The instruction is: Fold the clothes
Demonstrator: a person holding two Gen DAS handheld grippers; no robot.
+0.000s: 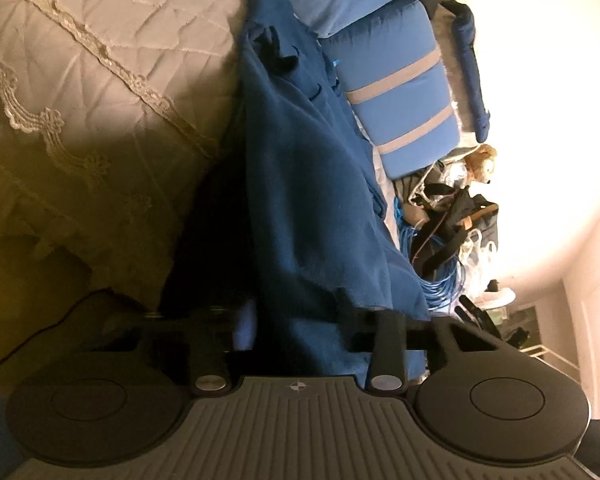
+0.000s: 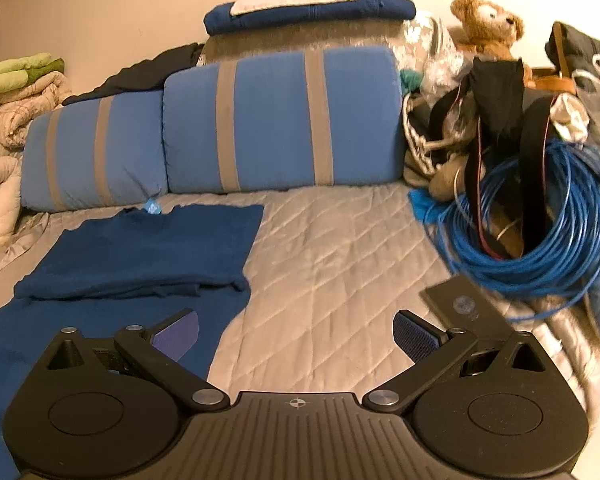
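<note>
Garment: dark blue cloth, partly folded, lying flat on the bed at the left side of the right wrist view, just in front of the striped pillows; in the left wrist view the same cloth runs up from the gripper across the frame
Left gripper: jaws drawn in on a bunched edge of the blue cloth, fabric filling the gap between the fingers and spilling over the right finger; view is rolled on its side
Right gripper: jaws spread wide, nothing between the pads, hovering over bare quilt just right of the cloth's edge; left pad sits over the blue fabric, right pad over the quilt
Bed: grey quilted cover with diamond stitching; lace-trimmed beige section visible in the left wrist view
Pillows: two blue pillows with grey stripes, standing along the back of the bed, touching each other
Behind pillows: folded dark blue item with a white piece on top
Right side of bed: coil of blue cable, black straps across it, small dark flat card just in front of the coil
Back right: brown teddy bear on top of the clutter
Far left: stack of green and beige bedding
</note>
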